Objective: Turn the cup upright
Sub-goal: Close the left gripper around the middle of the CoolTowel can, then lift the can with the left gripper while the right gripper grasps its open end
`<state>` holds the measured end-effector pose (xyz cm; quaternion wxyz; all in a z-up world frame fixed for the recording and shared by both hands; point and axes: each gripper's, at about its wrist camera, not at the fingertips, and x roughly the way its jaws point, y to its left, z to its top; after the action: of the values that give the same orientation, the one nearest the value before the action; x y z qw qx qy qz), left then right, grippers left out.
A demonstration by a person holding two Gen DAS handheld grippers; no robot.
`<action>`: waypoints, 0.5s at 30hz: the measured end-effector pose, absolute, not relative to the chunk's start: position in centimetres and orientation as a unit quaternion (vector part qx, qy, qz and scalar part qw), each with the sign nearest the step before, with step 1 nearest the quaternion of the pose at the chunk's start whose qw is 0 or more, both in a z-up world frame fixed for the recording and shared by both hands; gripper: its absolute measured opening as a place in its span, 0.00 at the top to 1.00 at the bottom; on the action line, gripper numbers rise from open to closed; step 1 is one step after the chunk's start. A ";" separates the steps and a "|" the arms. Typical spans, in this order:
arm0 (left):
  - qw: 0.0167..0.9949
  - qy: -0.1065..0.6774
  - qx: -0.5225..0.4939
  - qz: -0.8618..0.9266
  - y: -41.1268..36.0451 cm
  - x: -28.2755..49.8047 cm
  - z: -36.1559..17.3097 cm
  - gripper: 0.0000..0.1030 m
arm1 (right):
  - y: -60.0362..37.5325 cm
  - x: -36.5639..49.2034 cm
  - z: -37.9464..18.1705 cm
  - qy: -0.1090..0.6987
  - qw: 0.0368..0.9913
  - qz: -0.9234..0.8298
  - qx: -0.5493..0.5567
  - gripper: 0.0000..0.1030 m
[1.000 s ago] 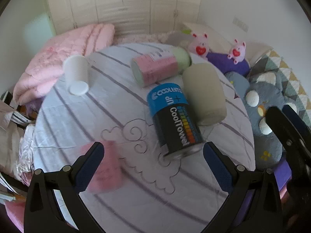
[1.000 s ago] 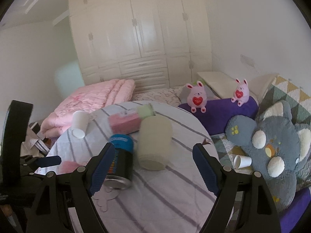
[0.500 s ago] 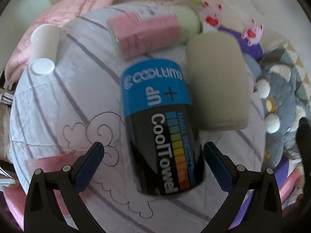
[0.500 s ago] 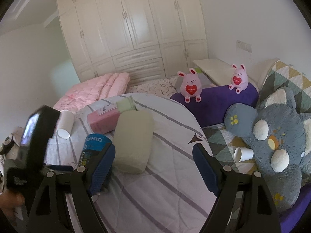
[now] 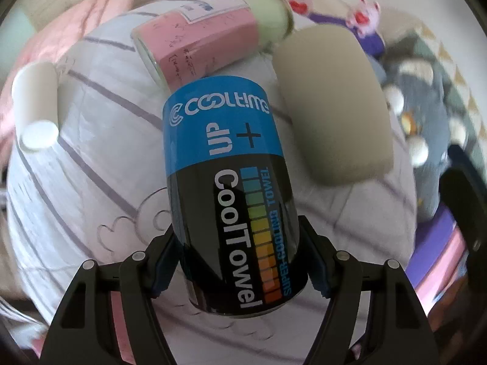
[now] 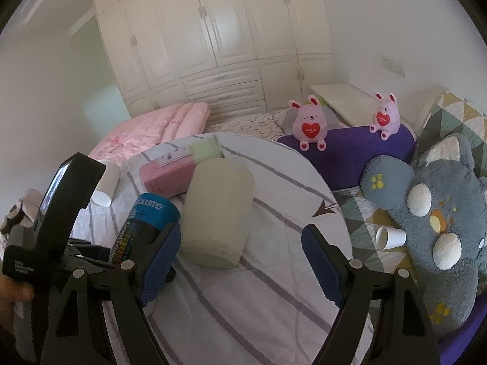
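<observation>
The left gripper (image 5: 237, 261) has closed its fingers around the lying blue-black cup (image 5: 231, 194), readying the flip; the right gripper (image 6: 240, 261), at 3 o'clock, stays released.

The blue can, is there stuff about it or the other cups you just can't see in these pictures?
- Blue can: in the left view its near end is hidden by the left gripper; the right view shows only its far half, behind the right gripper.
- White cup: blurred in the left view; the right view half hides it behind the black device.
- Floor cup: too small to see inside.
</observation>
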<state>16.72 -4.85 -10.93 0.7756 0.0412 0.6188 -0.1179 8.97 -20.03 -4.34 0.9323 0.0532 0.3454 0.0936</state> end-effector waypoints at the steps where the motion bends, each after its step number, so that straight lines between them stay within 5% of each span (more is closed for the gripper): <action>1: 0.775 0.618 0.056 -0.120 -4.7 16.6 -10.8 0.30 | -19.8 9.0 -4.3 0.345 0.932 0.094 0.052 0.19; 10: 0.765 0.620 0.107 -0.138 -2.7 15.7 -10.9 0.29 | -17.0 8.8 -4.2 0.353 0.929 0.102 0.034 0.19; 15: 0.777 0.608 0.093 -0.133 -1.6 14.9 -10.3 0.15 | -15.4 8.7 -4.2 0.357 0.928 0.107 0.021 0.19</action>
<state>14.92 -1.60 -10.27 0.7775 0.0929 0.6077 -0.1326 8.74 -15.43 -4.17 0.9277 0.0207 0.3572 0.1066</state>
